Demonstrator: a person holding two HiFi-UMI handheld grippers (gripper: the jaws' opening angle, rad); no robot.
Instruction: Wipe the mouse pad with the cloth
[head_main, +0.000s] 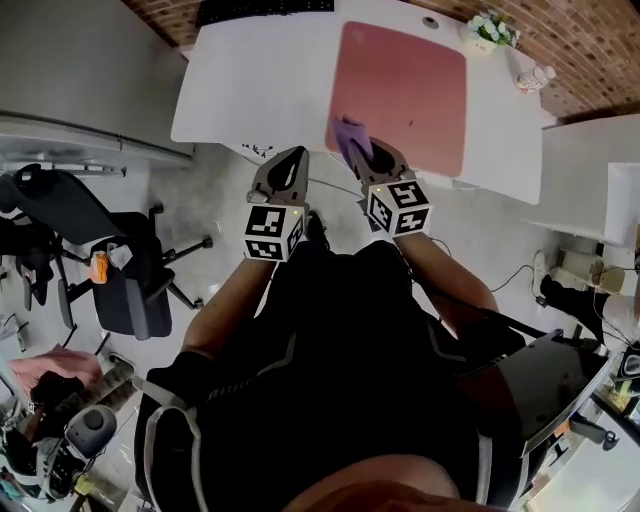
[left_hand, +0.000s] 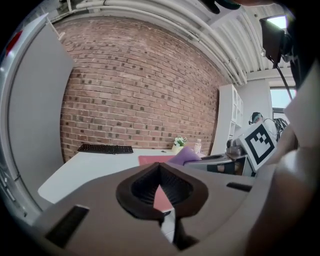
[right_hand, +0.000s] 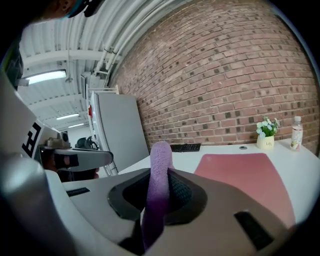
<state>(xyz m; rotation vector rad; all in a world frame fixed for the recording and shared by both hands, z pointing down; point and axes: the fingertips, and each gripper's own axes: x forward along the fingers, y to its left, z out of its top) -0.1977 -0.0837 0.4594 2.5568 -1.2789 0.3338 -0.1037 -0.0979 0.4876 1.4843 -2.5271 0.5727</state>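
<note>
my right gripper is pinching the purple cloth over a near corner of the pink mouse pad. my left gripper is closed and empty, by the white desk edge.

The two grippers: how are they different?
The right gripper is shut on the purple cloth; the left gripper is shut on nothing. The right gripper reaches the near corner of the pink mouse pad; the left gripper sits at the edge of the white table. Both are grey and carry a marker cube.
</note>
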